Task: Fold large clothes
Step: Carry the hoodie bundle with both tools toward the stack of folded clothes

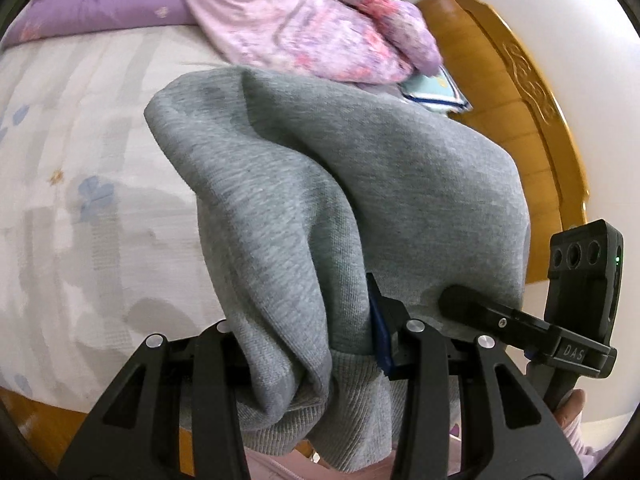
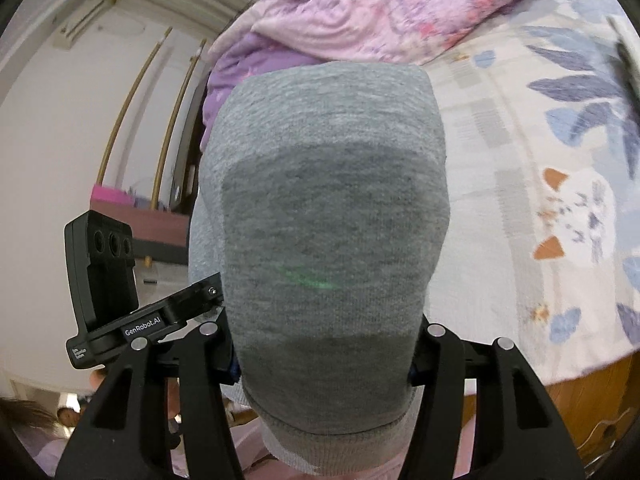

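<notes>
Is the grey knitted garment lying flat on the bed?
No, the grey knitted garment hangs bunched from the left gripper, above the floral bedsheet.

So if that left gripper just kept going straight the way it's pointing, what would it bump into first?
The left gripper is already clamped on the grey garment, whose cloth hangs right ahead, so it would push into that first. Beyond it lies the patterned bed sheet, though how far off is hard to judge.

the left gripper (image 1: 316, 344) sits low in the middle of its frame, jaws clamped on a bunched fold of the grey sweatshirt (image 1: 320, 184). the right gripper (image 2: 322, 360) sits at the bottom centre of its frame, jaws pressed on a wide fold of that garment. fingers (image 1: 572, 404) show at the lower right of the left view.
</notes>
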### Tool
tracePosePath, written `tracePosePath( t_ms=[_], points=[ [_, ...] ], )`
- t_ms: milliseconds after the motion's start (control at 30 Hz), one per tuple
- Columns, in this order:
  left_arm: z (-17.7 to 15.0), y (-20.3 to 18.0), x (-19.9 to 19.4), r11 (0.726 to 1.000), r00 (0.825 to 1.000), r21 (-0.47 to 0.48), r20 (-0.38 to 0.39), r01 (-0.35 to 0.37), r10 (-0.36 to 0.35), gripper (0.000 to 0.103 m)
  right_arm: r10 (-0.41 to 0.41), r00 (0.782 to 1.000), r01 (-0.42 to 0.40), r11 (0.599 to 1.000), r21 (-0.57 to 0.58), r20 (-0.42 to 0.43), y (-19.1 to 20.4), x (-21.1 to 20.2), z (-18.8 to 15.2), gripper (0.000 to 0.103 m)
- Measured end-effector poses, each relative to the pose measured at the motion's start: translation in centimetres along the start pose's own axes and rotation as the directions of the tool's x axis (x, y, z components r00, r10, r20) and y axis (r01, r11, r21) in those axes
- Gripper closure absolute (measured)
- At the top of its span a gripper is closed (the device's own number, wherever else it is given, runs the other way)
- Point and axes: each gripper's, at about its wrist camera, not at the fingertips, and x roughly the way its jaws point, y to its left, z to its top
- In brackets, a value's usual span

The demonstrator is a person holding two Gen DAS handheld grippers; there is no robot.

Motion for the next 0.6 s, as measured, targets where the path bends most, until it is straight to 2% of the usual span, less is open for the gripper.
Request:
tracePosePath(
  t_ms=[100,300,600],
  points=[
    [-0.5,-3.7,1.6,0.999,1.0,0.053,-0.01,0.0,0.001,0.062,-0.007,0.999,0.005,0.999,0.033,0.043,-1.9,-3.5,-0.5,0.05],
    [-1.6,-11.6,6.2,0.992,0.999,0.126,-0.038,0.018,-0.013,0.062,-0.017,0.994,0.01,0.998,0.067,0.108,-8.4,-10.5,-0.5,0.05],
    [-1.2,-26.1,15.5,0.995,1.0,0.101,-0.003,-0.017,0.017,0.062,-0.006,0.998,0.007,1.0,-0.01,0.07,-20.5,-20.2,4.0,0.05]
  ],
)
